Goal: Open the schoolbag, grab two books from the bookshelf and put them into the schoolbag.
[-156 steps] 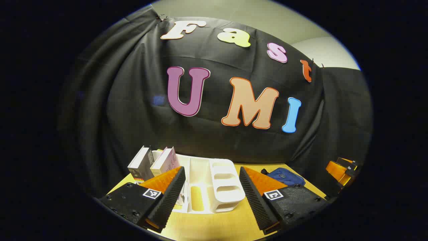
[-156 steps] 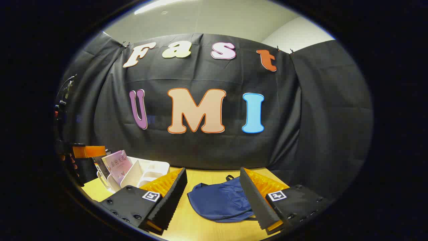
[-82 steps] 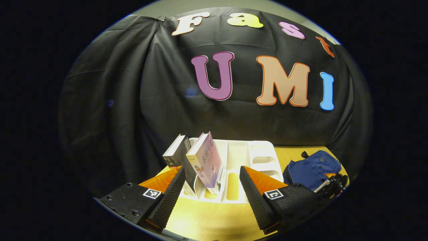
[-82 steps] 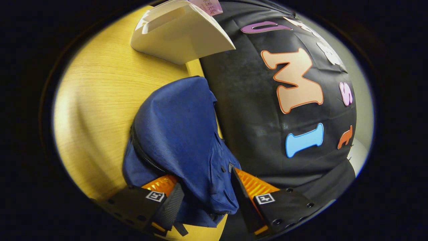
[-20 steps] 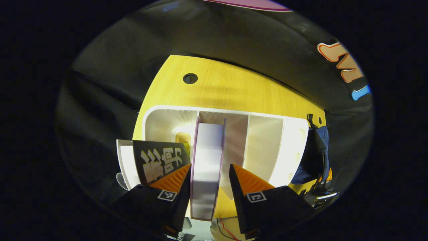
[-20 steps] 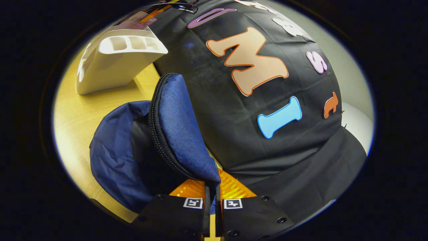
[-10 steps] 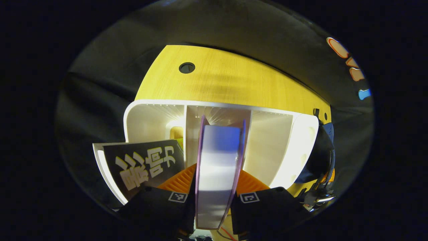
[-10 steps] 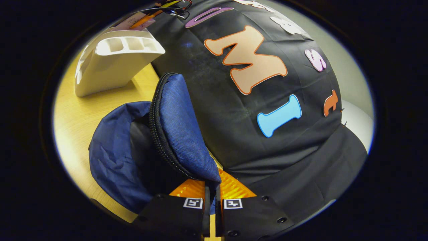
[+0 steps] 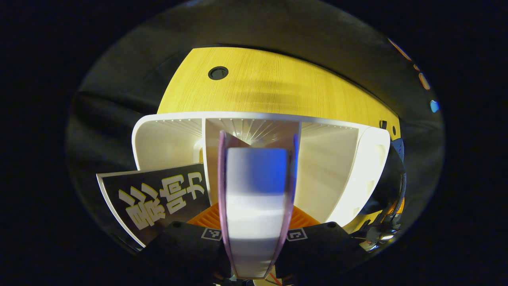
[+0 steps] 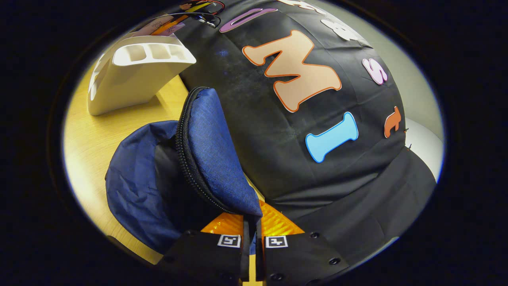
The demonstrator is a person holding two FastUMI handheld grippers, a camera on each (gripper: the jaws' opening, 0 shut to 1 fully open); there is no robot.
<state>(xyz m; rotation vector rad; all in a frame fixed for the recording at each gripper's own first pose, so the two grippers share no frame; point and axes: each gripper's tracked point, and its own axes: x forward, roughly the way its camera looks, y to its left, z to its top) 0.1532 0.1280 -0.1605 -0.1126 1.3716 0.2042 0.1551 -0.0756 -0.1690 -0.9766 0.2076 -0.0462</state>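
Note:
From above, in the left gripper view, a book with purple cover edges (image 9: 256, 190) stands in the middle slot of the white bookshelf (image 9: 337, 167). My left gripper (image 9: 256, 212) is shut on it, one finger pressing each cover. A black book (image 9: 158, 198) leans in the slot to its left. The blue schoolbag (image 10: 135, 186) lies on the table with its zip undone and its dark inside showing. My right gripper (image 10: 251, 226) is shut on the bag's raised flap (image 10: 214, 155) and holds it up. The bookshelf (image 10: 135, 75) stands beyond the bag.
The yellow wooden table (image 9: 270, 87) has a round cable hole (image 9: 218, 72) behind the shelf. The black cloth wall (image 10: 317, 178) hangs close behind the bag. A dark edge of the schoolbag (image 9: 391, 178) shows right of the shelf.
My left gripper has come down over the purple-edged book and its fingers have shut on it. The right gripper keeps the bag's flap lifted and has hardly moved.

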